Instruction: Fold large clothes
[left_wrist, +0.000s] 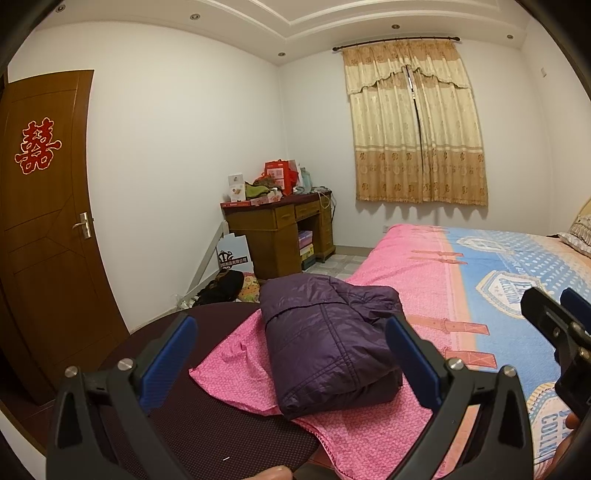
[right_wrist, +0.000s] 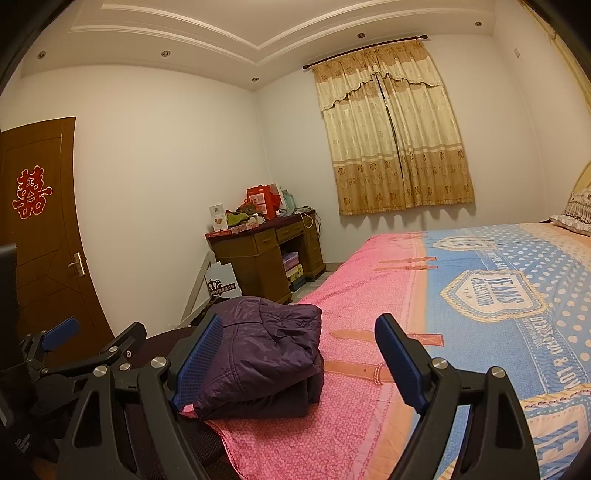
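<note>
A purple padded jacket (left_wrist: 325, 339) (right_wrist: 266, 354) lies folded into a thick bundle on the near corner of the bed, on the pink part of the bedspread (left_wrist: 399, 273). My left gripper (left_wrist: 290, 325) hovers just in front of it, open, blue pads wide apart and touching nothing. My right gripper (right_wrist: 299, 325) is open too, held to the right of the bundle over the bedspread (right_wrist: 362, 295); nothing sits between its pads. Each gripper shows at the edge of the other's view: the right gripper (left_wrist: 552, 299) and the left gripper (right_wrist: 96, 332).
A dark round mesh surface (left_wrist: 207, 435) sits under the bed corner at lower left. A cluttered wooden desk (left_wrist: 280, 229) stands in the far corner, with bags on the floor beside it. Brown door (left_wrist: 44, 221) on the left, curtains (left_wrist: 413, 125) behind, pillow (left_wrist: 576, 236) at the far right.
</note>
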